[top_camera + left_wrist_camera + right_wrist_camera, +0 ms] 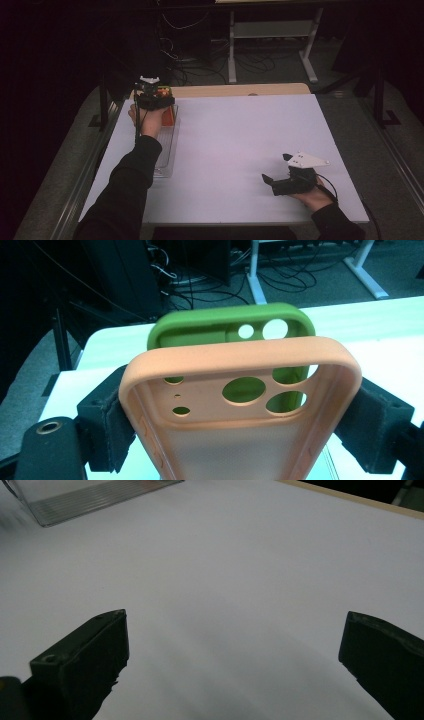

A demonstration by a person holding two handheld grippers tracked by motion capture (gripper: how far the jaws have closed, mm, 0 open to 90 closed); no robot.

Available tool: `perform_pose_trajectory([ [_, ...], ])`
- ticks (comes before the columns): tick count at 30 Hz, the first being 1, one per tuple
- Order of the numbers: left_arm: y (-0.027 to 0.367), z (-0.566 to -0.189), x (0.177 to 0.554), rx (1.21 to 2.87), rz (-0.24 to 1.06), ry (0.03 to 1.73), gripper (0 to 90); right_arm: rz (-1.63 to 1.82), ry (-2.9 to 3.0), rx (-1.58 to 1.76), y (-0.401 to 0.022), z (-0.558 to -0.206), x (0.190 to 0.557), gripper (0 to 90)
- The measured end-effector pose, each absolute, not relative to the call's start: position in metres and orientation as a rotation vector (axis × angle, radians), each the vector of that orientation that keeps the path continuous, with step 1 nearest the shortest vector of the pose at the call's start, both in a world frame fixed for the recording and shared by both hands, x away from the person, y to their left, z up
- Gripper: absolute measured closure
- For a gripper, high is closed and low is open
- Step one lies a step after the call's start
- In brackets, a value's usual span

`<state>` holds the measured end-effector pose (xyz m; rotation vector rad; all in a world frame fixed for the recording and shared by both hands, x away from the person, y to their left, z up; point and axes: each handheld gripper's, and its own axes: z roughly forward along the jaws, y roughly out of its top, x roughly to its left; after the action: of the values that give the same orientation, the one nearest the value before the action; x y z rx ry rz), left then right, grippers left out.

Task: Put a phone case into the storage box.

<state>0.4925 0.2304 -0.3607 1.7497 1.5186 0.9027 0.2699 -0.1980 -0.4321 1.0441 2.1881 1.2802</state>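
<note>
In the left gripper view, an orange phone case [240, 360] stands upright between the black pads [107, 420] of my left gripper [240, 420], which press on its two long sides. A green phone case [200, 330] stands right behind it. From above, the left gripper [155, 99] hangs over the far end of a clear plastic tray [167, 155], with the orange case [168, 116] reaching down into the tray and the green case [164, 91] at its top. My right gripper [275, 166] rests on the white table near the front right, open, with nothing between its fingers [85, 655].
The white tabletop [235, 140] has a wooden strip [240, 90] along its far edge. A corner of the clear tray [95, 497] lies far ahead in the right gripper view. Beyond the table are dark floor, cables and a desk frame [270, 45].
</note>
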Motion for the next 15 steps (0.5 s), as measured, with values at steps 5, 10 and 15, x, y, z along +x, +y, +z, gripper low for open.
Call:
perform_pose_trajectory([
  [5, 0.2277, -0.3665, 0.4926, 1.741, 0.906, 1.515, 14.5, 1.28, 2.19, 1.045, -0.1978, -0.4322, 0.2699, 0.0],
  [10, 0.2271, -0.367, 0.4937, 1.754, 0.918, 1.491, 13.7, 1.283, 2.19, 1.048, -0.1974, -0.4322, 0.2696, 0.0],
  [15, 0.2297, -0.3689, 0.4953, 1.755, 0.9, 1.492, 7.8, 1.283, 2.189, 1.046, -0.1975, -0.4321, 0.2695, 0.0],
])
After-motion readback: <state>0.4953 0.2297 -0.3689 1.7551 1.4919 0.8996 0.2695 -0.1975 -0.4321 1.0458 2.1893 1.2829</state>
